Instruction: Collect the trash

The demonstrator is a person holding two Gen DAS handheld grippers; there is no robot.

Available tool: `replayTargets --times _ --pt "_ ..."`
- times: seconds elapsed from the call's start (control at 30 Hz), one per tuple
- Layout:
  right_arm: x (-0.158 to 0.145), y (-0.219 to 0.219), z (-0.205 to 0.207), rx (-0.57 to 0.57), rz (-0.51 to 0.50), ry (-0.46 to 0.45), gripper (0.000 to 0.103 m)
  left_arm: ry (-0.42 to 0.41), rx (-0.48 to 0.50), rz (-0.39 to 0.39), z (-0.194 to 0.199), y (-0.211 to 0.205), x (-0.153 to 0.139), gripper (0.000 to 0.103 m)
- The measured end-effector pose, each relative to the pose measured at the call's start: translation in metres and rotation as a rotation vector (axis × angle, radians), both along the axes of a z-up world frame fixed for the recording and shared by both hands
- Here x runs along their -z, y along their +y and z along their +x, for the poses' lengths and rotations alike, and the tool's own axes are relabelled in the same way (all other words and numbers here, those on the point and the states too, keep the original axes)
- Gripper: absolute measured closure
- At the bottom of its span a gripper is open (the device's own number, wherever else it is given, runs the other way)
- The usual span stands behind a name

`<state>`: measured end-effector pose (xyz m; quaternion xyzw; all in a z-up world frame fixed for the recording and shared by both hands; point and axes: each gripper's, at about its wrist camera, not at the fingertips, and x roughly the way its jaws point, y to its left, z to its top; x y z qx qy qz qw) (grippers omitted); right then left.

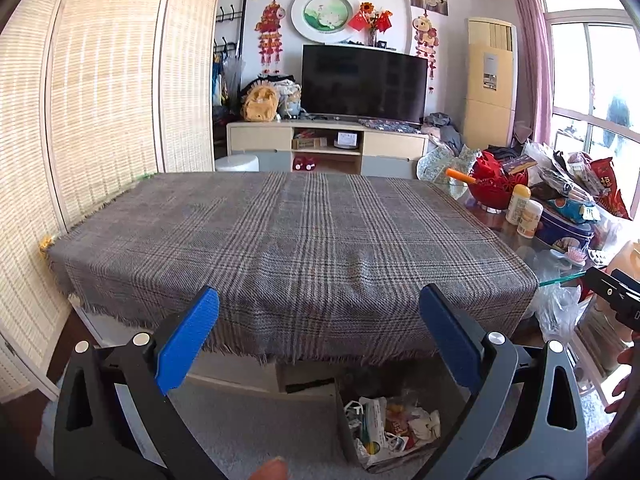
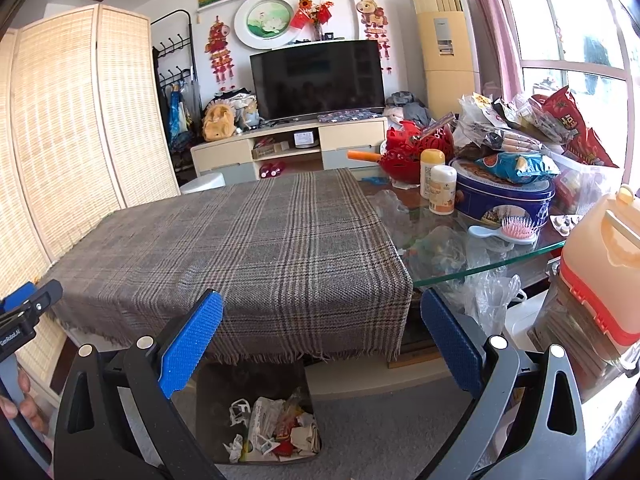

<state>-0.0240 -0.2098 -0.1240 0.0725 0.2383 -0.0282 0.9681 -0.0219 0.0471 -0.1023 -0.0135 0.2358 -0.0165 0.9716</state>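
Both claws hang at the near edge of the desk (image 1: 280, 232), each with its blue pads spread wide apart and nothing between them. The left claw (image 1: 318, 320) faces the plaid cloth (image 1: 304, 216) that covers most of the desk; the right claw (image 2: 322, 324) faces the cloth's right edge, where bare glass begins.

The trash (image 2: 276, 428), crumpled paper and wrappers, lies in a dark bin (image 2: 224, 392) on the floor below the desk's near edge, under the cloth's fringe. In the left wrist view the same bin (image 1: 348, 432) sits low, between the claw's arms.

On the glass to the right of the cloth stand two pale bottles (image 2: 438, 184), a blue tin (image 2: 504, 200), a pink hairbrush (image 2: 516, 230), a red basket (image 2: 416, 148) and a heap of snack bags (image 2: 532, 128). A clear plastic bag (image 2: 488, 296) hangs off the glass edge near the right claw. Beyond the desk a TV (image 2: 320, 78) sits on a low cabinet.
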Motion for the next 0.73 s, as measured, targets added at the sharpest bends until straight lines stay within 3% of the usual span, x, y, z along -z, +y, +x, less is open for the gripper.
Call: replayTargets --times 0.1,0.73 --pt "0.0005 -0.0003 0.0011 0.003 0.003 0.007 0.003 0.002 -0.031 0.045 0.0017 -0.0028 0.0008 0.008" --pt "0.0012 0.0009 0.0008 0.0 0.01 0.009 0.003 0.014 0.025 0.012 0.0023 -0.0049 0.0019 0.008"
